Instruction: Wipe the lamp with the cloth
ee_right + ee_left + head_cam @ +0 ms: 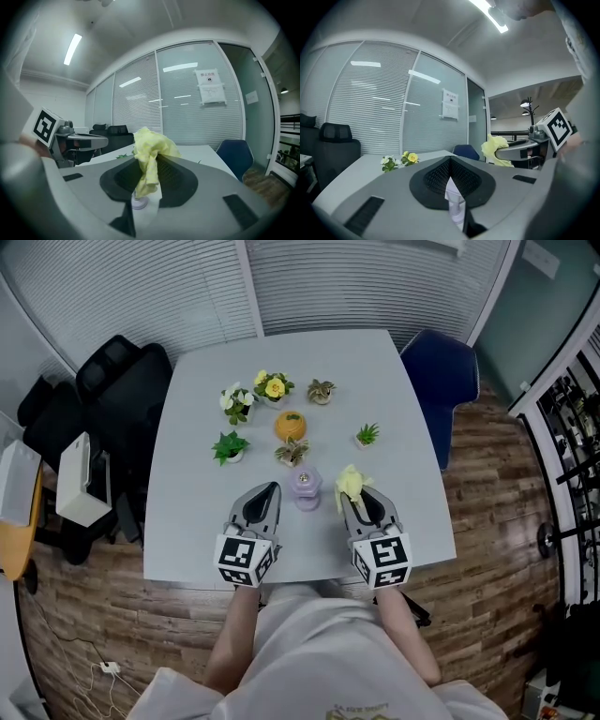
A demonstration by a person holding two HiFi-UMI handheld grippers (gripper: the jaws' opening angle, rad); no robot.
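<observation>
Cloth [351,482], yellow and bunched, is clamped in the fingers of the right gripper [351,497] just beside the purple lamp [306,487] on the bench [384,381], while the left gripper [270,491] has its fingers pressed together.

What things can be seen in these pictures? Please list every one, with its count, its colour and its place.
table: one, pale grey, centre.
lamp: one, pale purple, on the table, between the two tongs.
cloth: one, yellow, pinched in the right tongs.
potted plants: six, small, green, two with white or yellow flowers, beyond the lamp.
orange ornament: one, round, among the plants.
blue chair: one, at the table's right side.
black chairs: two, it seems, left of the table.
left tongs: one, grey, shut, left of the lamp.
right tongs: one, grey, shut on the cloth.
</observation>
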